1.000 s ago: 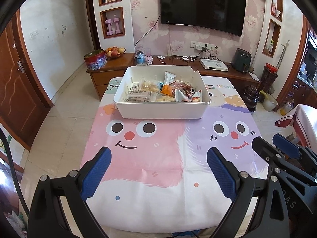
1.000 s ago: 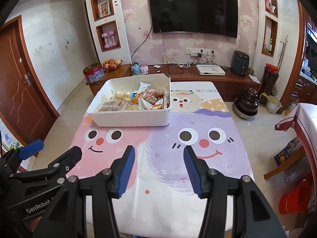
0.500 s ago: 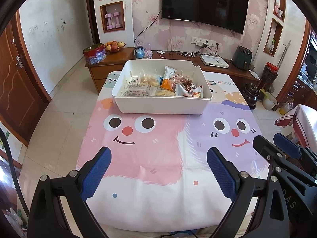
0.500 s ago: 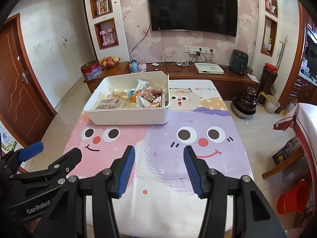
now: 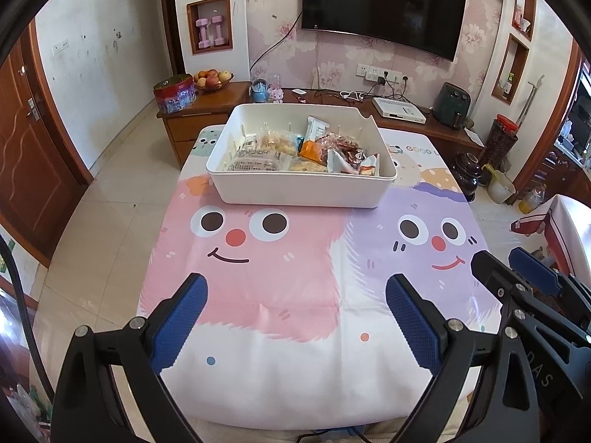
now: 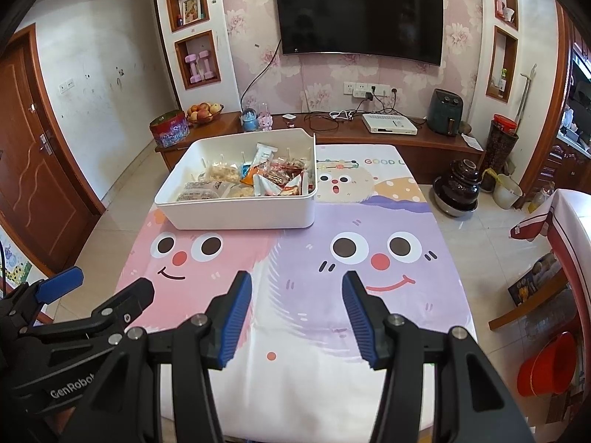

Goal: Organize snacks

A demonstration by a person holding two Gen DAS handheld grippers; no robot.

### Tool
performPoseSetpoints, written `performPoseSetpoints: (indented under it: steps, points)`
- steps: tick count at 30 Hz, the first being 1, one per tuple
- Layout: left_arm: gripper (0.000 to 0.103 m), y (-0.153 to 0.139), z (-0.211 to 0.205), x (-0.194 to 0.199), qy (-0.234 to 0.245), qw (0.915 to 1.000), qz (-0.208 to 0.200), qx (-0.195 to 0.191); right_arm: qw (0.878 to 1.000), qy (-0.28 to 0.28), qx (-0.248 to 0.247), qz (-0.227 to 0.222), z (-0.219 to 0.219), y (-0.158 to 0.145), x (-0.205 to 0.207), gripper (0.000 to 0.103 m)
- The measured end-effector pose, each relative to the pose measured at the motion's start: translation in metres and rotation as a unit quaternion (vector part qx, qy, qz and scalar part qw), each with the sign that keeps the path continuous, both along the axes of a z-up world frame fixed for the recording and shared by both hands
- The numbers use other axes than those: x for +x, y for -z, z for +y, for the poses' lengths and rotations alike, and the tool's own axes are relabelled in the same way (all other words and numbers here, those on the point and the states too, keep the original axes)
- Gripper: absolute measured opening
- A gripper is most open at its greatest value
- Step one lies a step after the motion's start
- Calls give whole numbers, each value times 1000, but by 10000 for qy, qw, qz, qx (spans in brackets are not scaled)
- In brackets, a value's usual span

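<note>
Both the left gripper [image 5: 295, 313] and the right gripper [image 6: 297, 312] hung with fingers spread and empty over the near end of the bench [image 5: 295, 380], well apart from the white bin [image 5: 301, 188] holding the snacks [image 5: 306, 149] at its far end.

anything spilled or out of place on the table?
Nothing stands out. The snacks all sit inside the white bin, which rests flat on the tablecloth. Both grippers hover empty, jaws open.

We see a black television [image 6: 360, 14] on floral pink wallpaper [image 6: 321, 81] above a long wooden cabinet [image 6: 369, 138], a brown door [image 6: 33, 170] at left, and pale floor tiles [image 5: 110, 203].
</note>
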State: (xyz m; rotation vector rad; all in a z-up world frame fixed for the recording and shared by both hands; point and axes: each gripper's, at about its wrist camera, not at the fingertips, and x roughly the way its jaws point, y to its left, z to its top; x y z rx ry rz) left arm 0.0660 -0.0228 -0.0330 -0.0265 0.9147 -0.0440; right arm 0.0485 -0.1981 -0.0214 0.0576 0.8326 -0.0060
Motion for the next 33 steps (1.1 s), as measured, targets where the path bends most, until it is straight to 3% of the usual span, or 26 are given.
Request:
performPoseSetpoints:
  steps: [33]
  points:
    - [97, 3, -3, 0, -1, 10000, 47, -39, 10000, 11, 26, 44, 1, 5, 1, 52]
